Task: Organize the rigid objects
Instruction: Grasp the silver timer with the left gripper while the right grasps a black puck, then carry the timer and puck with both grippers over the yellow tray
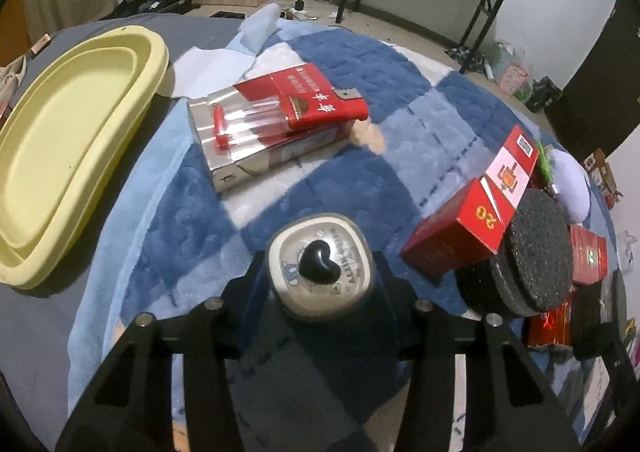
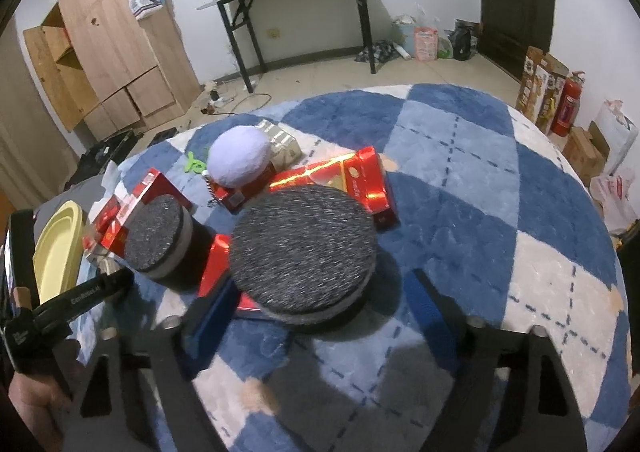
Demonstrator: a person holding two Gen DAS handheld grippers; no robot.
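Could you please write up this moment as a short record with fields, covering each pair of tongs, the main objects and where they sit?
surface: blue and white checked blanket
left tongs: shut on a small cream container with a black heart on its lid
right tongs: open, either side of the large dark round disc
second disc: smaller dark disc, left of the large one
red boxes: several under and around the discs, e.g. shiny red box
yellow tray: left edge, nothing in it
white plush ball: behind the discs
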